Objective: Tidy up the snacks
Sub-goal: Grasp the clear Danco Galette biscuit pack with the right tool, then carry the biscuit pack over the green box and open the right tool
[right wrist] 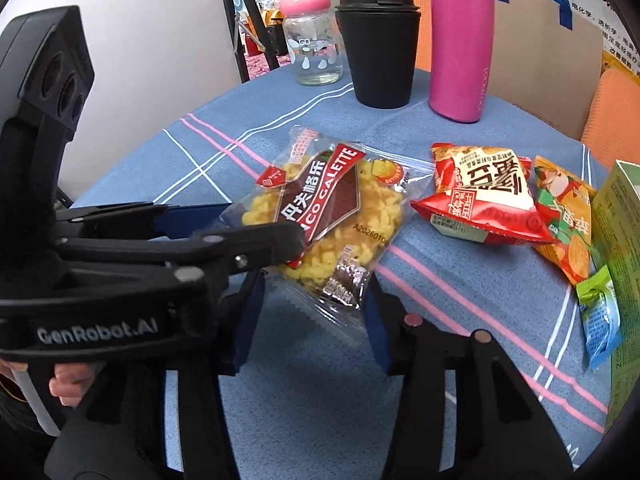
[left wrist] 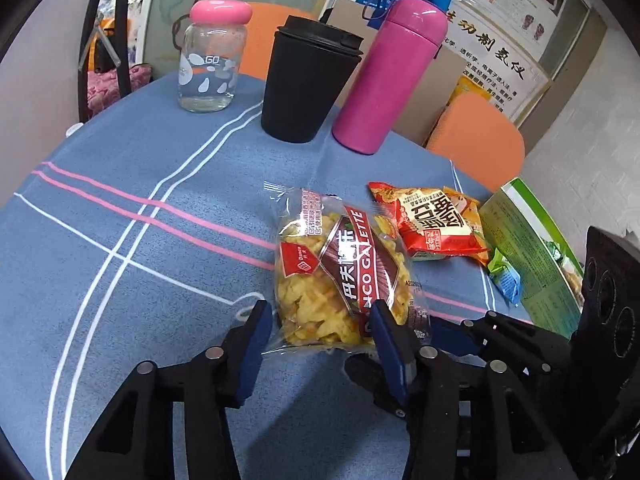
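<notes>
A clear packet of yellow galette snacks (left wrist: 340, 272) (right wrist: 332, 208) with a dark red label sits tilted over the blue tablecloth. My left gripper (left wrist: 320, 320) (right wrist: 264, 224) is shut on its near end, one blue pad on each side. My right gripper (right wrist: 312, 320) stands open, and the packet's sealed end hangs between its fingers; one finger (left wrist: 472, 330) shows in the left wrist view. A red snack bag (left wrist: 432, 220) (right wrist: 484, 196) lies on an orange bag (right wrist: 568, 216) to the right. A small green-blue packet (left wrist: 506, 276) (right wrist: 600, 316) leans on a green box (left wrist: 536, 252) (right wrist: 620, 220).
At the back of the round table (left wrist: 120, 240) stand a glass jar with a pink lid (left wrist: 210, 60) (right wrist: 314, 40), a black lidded cup (left wrist: 308, 80) (right wrist: 380, 48) and a pink flask (left wrist: 388, 80) (right wrist: 460, 40). Orange chairs (left wrist: 476, 140) stand behind. A person's hand (right wrist: 68, 384) holds the left gripper.
</notes>
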Motion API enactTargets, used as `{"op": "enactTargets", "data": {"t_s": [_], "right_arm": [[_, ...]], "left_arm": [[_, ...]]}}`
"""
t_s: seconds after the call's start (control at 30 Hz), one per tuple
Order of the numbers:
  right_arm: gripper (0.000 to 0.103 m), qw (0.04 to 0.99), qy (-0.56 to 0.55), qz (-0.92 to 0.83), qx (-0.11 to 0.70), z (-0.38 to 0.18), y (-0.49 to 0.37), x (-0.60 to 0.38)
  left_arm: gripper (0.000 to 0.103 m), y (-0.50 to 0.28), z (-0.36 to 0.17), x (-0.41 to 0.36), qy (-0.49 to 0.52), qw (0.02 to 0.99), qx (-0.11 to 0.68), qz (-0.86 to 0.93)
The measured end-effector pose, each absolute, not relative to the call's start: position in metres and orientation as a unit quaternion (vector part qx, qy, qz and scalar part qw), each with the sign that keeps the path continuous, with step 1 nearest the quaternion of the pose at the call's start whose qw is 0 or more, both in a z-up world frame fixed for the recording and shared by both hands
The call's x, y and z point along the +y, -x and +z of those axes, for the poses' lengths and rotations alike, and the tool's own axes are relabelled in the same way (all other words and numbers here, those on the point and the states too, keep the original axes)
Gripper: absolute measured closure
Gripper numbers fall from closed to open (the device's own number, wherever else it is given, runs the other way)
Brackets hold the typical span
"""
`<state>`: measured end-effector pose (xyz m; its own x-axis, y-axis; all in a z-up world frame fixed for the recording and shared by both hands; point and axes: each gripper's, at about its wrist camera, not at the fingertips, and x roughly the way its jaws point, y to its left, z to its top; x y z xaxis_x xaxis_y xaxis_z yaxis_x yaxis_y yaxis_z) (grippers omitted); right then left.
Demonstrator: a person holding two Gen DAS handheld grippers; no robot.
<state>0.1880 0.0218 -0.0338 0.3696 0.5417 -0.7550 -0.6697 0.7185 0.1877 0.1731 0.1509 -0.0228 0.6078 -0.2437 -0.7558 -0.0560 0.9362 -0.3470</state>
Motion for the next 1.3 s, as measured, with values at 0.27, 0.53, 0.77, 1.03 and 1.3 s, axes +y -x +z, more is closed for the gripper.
{"op": "enactTargets", "data": {"t_s": [0.27, 0.53, 0.77, 1.03, 1.3], "right_arm": [[0.069, 0.837, 0.053, 0.357, 0.412, -0.029, -0.174, -0.001], [0.069, 0.862, 0.031, 0.353, 0.362, -0.003, -0.152, -0.039], [0.069, 0.899, -0.01, 0.315, 0.305, 0.026, -0.146, -0.106], [0.069, 0.928, -0.06, 0.234, 0.285, 0.037, -0.163, -0.198], [0.033, 0.949, -0.083, 0.134, 0.274, 0.028, -0.183, -0.248]], "left_arm": [[0.07, -0.157, -0.005, 0.139, 0.162, 0.892, 0.42, -0.045], [0.071, -0.139, 0.034, 0.105, 0.138, 0.909, 0.389, -0.058], [0.071, -0.151, 0.077, 0.036, 0.086, 0.925, 0.355, -0.102], [0.072, -0.198, 0.095, -0.064, 0.047, 0.917, 0.353, -0.179], [0.012, -0.229, 0.086, -0.124, 0.004, 0.929, 0.337, -0.152]]}}
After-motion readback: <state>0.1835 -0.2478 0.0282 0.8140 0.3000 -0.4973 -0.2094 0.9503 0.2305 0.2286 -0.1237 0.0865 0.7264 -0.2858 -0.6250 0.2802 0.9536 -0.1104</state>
